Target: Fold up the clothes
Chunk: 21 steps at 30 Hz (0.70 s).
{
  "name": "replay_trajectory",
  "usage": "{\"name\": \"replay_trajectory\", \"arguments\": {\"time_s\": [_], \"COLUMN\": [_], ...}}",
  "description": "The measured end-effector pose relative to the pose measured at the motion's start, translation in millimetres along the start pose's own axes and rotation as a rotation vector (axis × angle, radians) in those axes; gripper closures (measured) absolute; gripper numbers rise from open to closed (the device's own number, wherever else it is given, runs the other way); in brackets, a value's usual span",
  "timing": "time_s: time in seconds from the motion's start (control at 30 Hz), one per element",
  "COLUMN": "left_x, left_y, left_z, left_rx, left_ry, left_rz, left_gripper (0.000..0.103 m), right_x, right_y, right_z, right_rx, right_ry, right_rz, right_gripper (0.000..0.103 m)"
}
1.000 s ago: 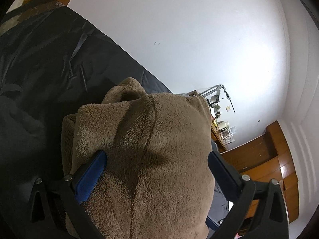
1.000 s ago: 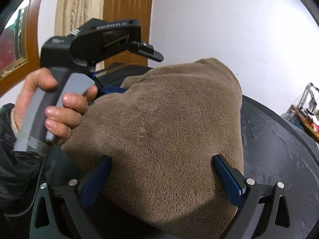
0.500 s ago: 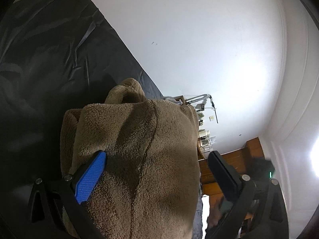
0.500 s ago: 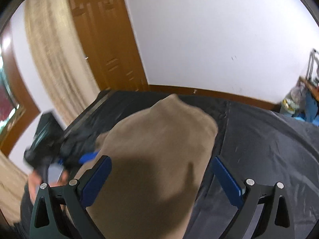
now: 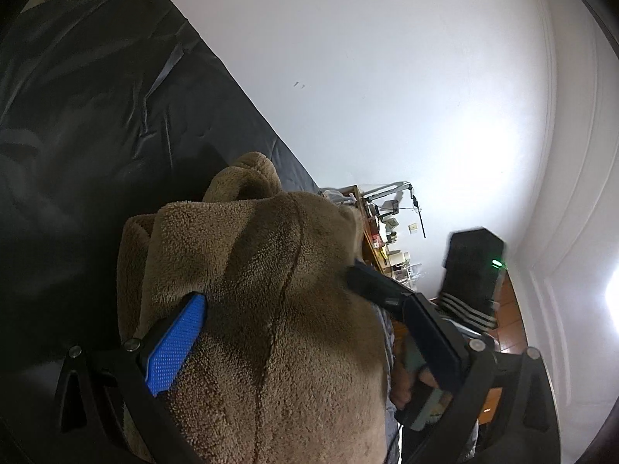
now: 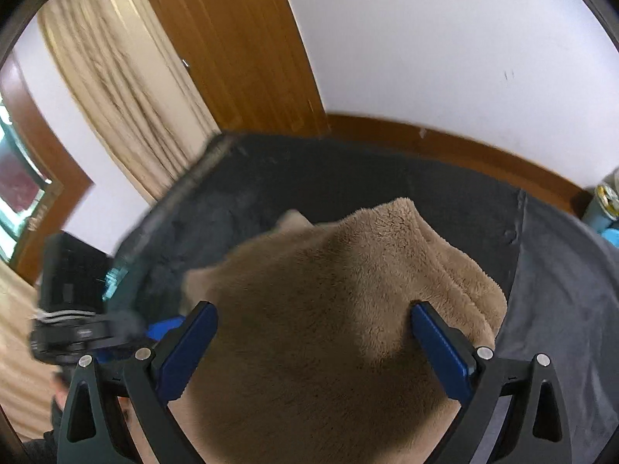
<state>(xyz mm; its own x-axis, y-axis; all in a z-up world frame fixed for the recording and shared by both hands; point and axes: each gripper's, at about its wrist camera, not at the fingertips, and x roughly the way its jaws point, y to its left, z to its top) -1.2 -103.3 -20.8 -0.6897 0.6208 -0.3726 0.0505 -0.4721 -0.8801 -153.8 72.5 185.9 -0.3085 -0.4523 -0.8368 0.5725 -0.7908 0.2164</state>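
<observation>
A folded brown fleece garment [image 5: 271, 270] fills the space between the fingers of my left gripper [image 5: 301, 301], whose blue pads [image 5: 174, 344] press into its sides. The same fleece bundle [image 6: 348, 290] also sits between the pads [image 6: 441, 348] of my right gripper [image 6: 311, 309]. Both grippers are shut on it, above a black cover [image 5: 96, 116] that spreads below [image 6: 348, 170]. The right gripper's black body [image 5: 472, 263] and a hand [image 5: 404, 386] show in the left wrist view. The left gripper's body [image 6: 69, 309] shows blurred in the right wrist view.
A white wall [image 5: 387, 77] runs along the black cover. A cluttered desk [image 5: 390, 239] stands past its far end. A wooden door [image 6: 240, 58], a beige curtain [image 6: 116, 77] and a wooden baseboard [image 6: 464, 147] lie beyond the cover.
Both views have swung while the fleece bundle stayed between the fingers. The right wrist view now looks down on the black cover. The right gripper's body has come into the left wrist view.
</observation>
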Motion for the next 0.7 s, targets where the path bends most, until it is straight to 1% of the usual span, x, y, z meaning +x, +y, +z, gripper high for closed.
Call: {"name": "replay_trajectory", "arguments": {"time_s": [0.23,0.4,0.5,0.57,0.63,0.7], "left_x": [1.4,-4.9,-2.0,-3.2,-3.5,-2.4], "left_y": [-4.7,-11.1,-14.3,-14.1,-14.1,-14.6], "left_z": [0.2,-1.0,-2.9,-2.7,-2.4,-2.7], "left_rx": [0.023,0.034,0.034,0.032,0.033,0.034], "left_ry": [-0.004,-0.005,-0.004,-0.004,-0.004,-0.004], "left_rz": [0.019,0.028,0.026,0.025,0.027,0.029], "left_gripper": [0.001,0.001,0.001,0.001,0.001,0.001], "right_x": [25.8,27.3,16.3,-7.5,-33.3,-52.7], "right_y": [-3.1,-0.4,1.4,3.9,9.8,17.5], "right_z": [-2.6,-9.4,-15.0,-22.7,-34.1,-47.2], "right_rx": [-0.027,-0.047,-0.056,-0.047,-0.051,-0.067], "right_ry": [0.076,0.065,0.017,-0.034,-0.092,-0.128], "right_rz": [-0.068,-0.098,-0.105,-0.106,-0.075,-0.057], "right_gripper": [0.001,0.001,0.001,0.001,0.001,0.001]}}
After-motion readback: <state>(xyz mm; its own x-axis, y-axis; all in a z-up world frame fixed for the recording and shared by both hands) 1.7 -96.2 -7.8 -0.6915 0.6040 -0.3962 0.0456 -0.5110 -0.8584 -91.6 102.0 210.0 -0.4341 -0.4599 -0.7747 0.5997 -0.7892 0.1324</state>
